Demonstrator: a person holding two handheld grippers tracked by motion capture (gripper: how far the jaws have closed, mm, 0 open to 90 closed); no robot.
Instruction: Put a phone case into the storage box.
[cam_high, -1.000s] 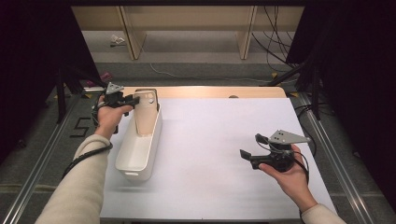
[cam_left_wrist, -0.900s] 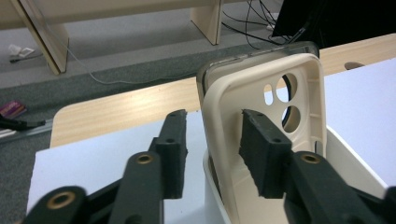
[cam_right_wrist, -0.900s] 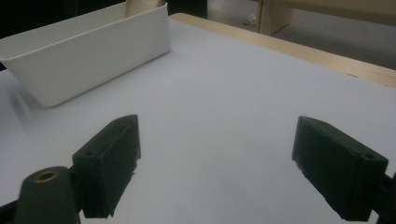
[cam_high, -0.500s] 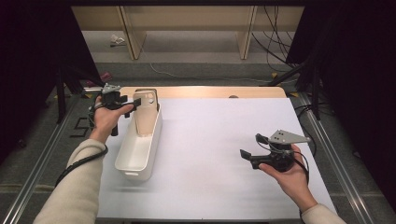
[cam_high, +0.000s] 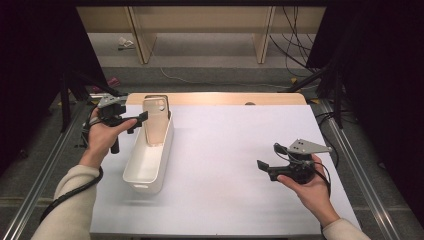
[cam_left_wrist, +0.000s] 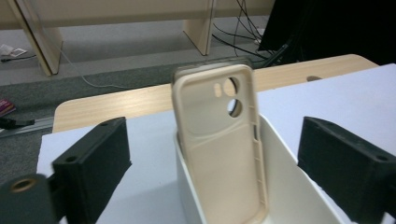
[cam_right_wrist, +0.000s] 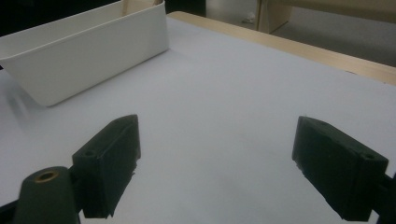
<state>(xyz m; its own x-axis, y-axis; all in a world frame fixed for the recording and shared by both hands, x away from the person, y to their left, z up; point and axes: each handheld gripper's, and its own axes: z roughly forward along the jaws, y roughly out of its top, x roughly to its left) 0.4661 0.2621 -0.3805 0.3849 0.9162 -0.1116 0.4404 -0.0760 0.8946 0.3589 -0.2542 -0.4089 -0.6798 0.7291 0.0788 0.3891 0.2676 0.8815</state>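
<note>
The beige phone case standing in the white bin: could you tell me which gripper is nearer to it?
Left. The left gripper sits just beside the phone case, jaws open and off it. The right gripper is far across the table, jaws open over bare surface.

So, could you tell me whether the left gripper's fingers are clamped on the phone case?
No, the left gripper is open, its fingers apart from the phone case leaning in the white bin.
</note>
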